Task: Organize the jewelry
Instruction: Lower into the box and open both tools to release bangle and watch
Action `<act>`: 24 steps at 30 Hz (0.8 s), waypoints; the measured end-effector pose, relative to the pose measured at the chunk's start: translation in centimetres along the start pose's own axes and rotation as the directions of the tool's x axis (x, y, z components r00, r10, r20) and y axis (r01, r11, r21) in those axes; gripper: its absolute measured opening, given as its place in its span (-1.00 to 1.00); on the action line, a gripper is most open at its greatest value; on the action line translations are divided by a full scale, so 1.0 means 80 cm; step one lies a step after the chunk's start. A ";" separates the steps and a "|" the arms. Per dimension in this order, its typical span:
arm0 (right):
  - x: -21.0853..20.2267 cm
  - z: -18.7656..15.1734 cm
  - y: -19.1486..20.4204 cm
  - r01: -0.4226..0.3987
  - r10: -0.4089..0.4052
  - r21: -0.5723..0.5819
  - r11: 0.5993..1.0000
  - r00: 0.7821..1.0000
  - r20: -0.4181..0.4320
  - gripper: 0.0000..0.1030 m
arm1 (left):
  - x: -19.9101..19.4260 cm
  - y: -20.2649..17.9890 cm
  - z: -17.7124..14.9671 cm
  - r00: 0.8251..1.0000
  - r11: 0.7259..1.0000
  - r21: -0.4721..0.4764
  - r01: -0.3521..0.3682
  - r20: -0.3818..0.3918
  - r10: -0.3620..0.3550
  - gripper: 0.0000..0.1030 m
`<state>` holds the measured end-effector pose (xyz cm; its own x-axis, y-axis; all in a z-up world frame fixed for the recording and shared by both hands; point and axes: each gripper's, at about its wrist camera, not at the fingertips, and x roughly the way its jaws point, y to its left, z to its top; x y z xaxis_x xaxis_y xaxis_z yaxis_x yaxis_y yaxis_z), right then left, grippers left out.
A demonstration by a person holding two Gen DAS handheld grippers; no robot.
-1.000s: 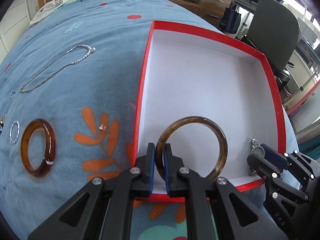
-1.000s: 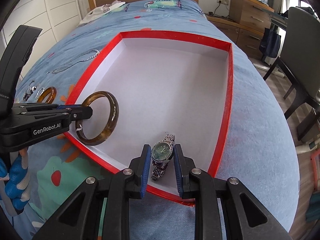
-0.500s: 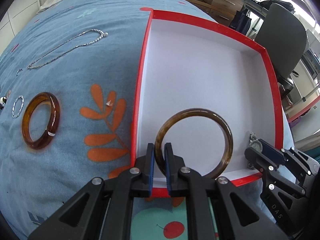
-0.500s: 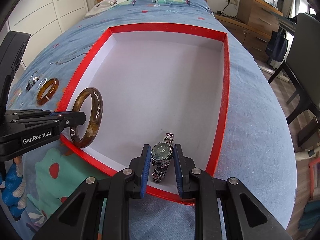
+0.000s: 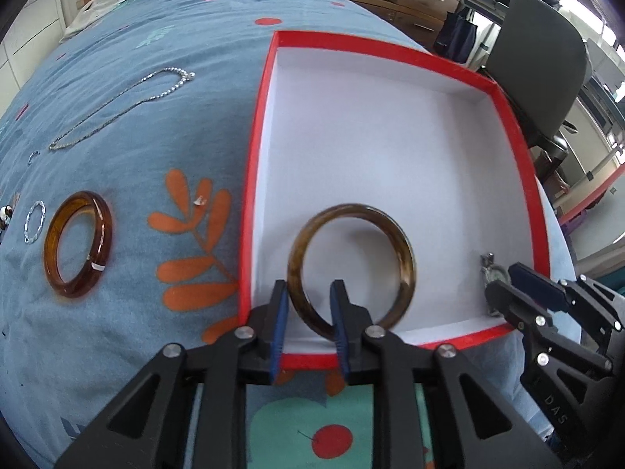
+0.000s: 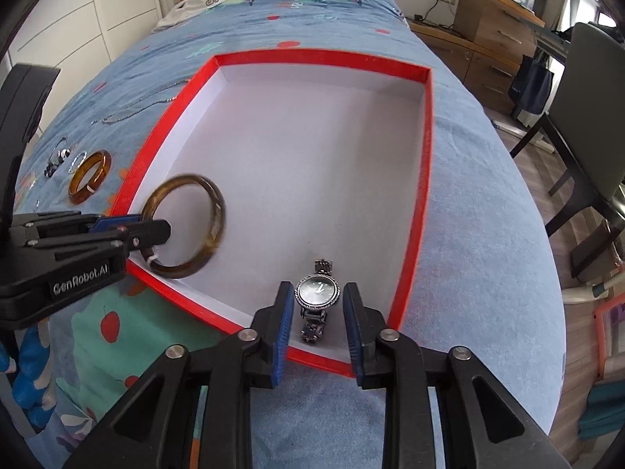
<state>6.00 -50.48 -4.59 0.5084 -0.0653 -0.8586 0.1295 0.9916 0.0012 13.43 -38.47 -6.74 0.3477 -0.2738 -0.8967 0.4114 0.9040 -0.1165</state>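
Note:
A red box with a white inside lies on the blue bedspread. My left gripper is open, its jaws standing either side of a dark brown bangle that is blurred in the box's near left corner. My right gripper is open around a silver watch with a dark face lying on the box floor. An amber bangle, a thin silver ring and a silver chain necklace lie on the bedspread to the left.
A small beaded piece lies at the far left of the bedspread. A grey chair and wooden drawers stand right of the bed. A folded white cloth lies near the headboard.
Both grippers have opened. The left one let go of the dark bangle, which is moving in the box. The right one let go of the watch, which now lies on the box floor.

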 end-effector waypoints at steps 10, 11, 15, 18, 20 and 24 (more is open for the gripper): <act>-0.046 -0.015 0.004 0.009 -0.013 0.054 0.999 0.998 0.065 -0.18 | -0.057 -0.004 -0.012 0.995 0.999 0.036 0.027 0.091 -0.030 -0.23; -0.050 -0.016 0.005 0.008 -0.013 0.061 0.998 0.997 0.070 -0.17 | -0.064 -0.003 -0.014 0.994 0.999 0.039 0.029 0.102 -0.033 -0.23; -0.073 -0.027 0.011 0.005 -0.013 0.087 0.996 0.995 0.096 -0.13 | -0.096 -0.005 -0.023 0.988 0.998 0.060 0.022 0.149 -0.031 -0.22; -0.091 -0.036 0.019 -0.009 -0.004 0.105 0.994 0.993 0.118 -0.10 | -0.117 -0.001 -0.029 0.984 0.998 0.063 0.018 0.176 -0.029 -0.22; -0.103 -0.041 0.025 -0.017 0.002 0.112 0.994 0.991 0.133 -0.09 | -0.132 0.003 -0.034 0.980 0.998 0.068 0.009 0.198 -0.023 -0.22; -0.124 -0.051 0.042 -0.036 0.018 0.113 0.993 0.987 0.160 -0.07 | -0.163 0.012 -0.045 0.971 0.998 0.069 -0.011 0.240 -0.006 -0.22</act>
<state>-2.07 -46.04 1.80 0.6405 -0.0647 -0.7653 0.2062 0.9744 0.0902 6.26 -32.83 3.27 0.5377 -0.3500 -0.7671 0.4648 0.8821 -0.0767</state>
